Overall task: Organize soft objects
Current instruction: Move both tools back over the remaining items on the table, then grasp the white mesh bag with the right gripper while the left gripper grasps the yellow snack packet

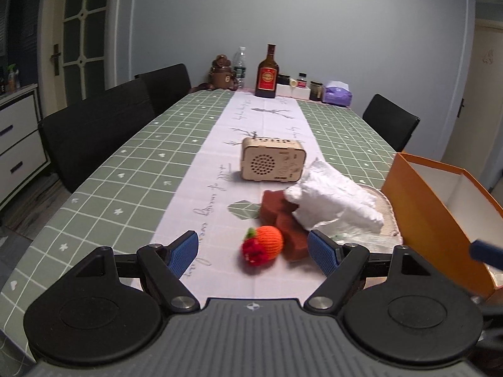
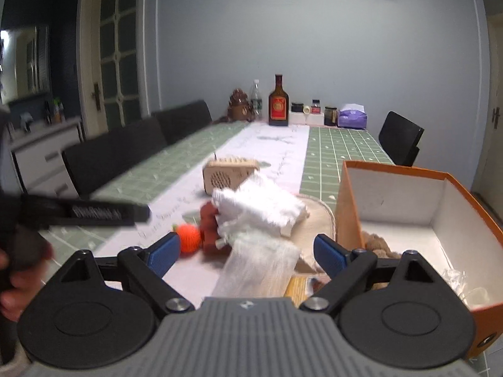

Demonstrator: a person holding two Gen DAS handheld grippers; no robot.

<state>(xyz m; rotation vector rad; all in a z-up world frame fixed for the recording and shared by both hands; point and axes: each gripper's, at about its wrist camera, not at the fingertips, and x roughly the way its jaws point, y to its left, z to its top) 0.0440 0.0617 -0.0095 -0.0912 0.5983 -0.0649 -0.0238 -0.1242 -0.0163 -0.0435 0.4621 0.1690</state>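
Left tool point(image 1: 253, 253) low over the desk point(image 1: 125, 172), level, aimed down the runner; wide open, holding nothing. Blue pads point(image 1: 185, 253) spread either side of the knit ball. Right tool point(image 2: 246, 253) higher, also about level, wide open, empty, pointed at the soft pile beside the box. The left hand point(image 2: 19, 270) and part of its tool show blurred at the left edge of the right wrist view.

Knit ball point(image 1: 268, 241): orange, round, red tuft on its left, lying on the white runner just ahead of the left tool. Touching its right side, a brown sponge point(image 1: 283, 220), two blocky pieces, partly under a white cloth point(image 1: 333, 201). Cloth is crumpled, bunched, lying tilted over sponge and a beige mat point(image 1: 388, 213). Sheer white fabric point(image 2: 261, 267) lies nearer, in front of the right tool, partly over a yellow packet point(image 2: 298, 286).

Orange box point(image 2: 347, 207), white inside, open, at the right edge of the desk, next to the mat; a brown furry thing point(image 2: 377, 245) sits in its near corner, some clear plastic too.

Wooden radio point(image 1: 272, 159) stands behind the pile. Bottle point(image 1: 268, 73) at far end.
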